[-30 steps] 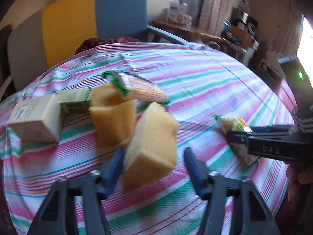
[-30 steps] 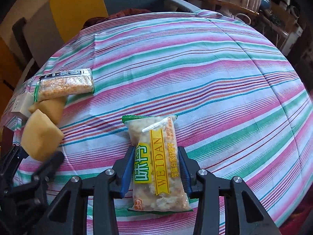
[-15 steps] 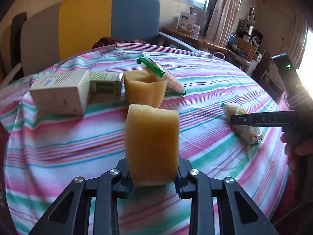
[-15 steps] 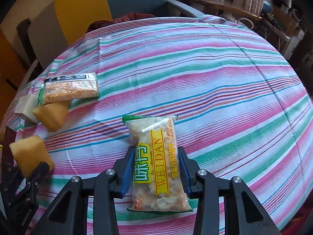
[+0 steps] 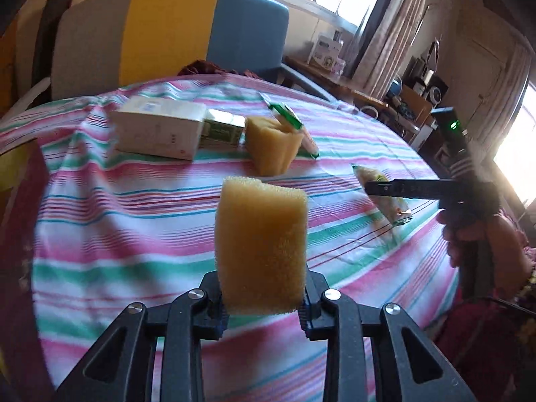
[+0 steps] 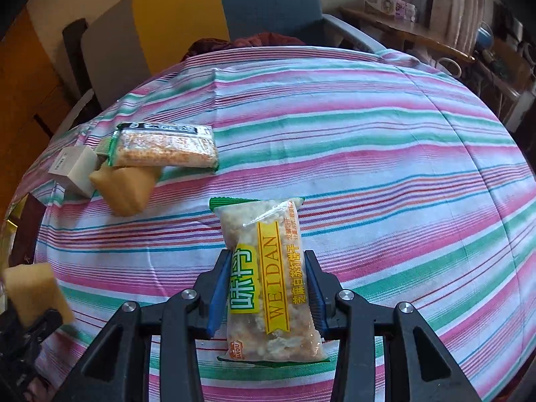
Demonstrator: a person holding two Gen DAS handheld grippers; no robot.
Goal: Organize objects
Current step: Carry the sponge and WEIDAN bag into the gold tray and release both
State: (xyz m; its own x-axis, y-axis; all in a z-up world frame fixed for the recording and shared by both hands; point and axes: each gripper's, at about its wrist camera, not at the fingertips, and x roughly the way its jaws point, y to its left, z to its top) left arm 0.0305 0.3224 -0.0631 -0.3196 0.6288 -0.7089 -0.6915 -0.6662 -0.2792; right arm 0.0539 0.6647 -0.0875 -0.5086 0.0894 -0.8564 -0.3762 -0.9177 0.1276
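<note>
Item 1: yellow sponge block (image 5: 261, 246), upright, clamped at its lower end between the closed-in fingers of the left gripper (image 5: 263, 305), lifted clear of the worktop (image 5: 134, 221). It also shows at the left edge of the right wrist view (image 6: 33, 291).

Item 2: WEIDAN cracker packet (image 6: 268, 278), transparent with yellow label and green ends, lying lengthwise on the worktop between the fingers of the right gripper (image 6: 266, 291). The blue pads sit against both long sides of the packet; the jaws are narrowed to its width.

Item 3: second yellow sponge (image 5: 273, 145), resting on the worktop beyond the held block, near the far left cluster.

Item 4: second cracker packet (image 6: 164, 149), green-edged, lying across the top of the second sponge.

Item 5: white carton (image 5: 157, 132), lying on its side, left of the second sponge; a small green box (image 5: 222, 129) sits between them, touching the carton.

Support: round worktop under a pink, green and white striped cloth (image 6: 368, 154).

Surround: chair with grey, yellow and blue panels (image 5: 167, 37) behind the worktop.
</note>
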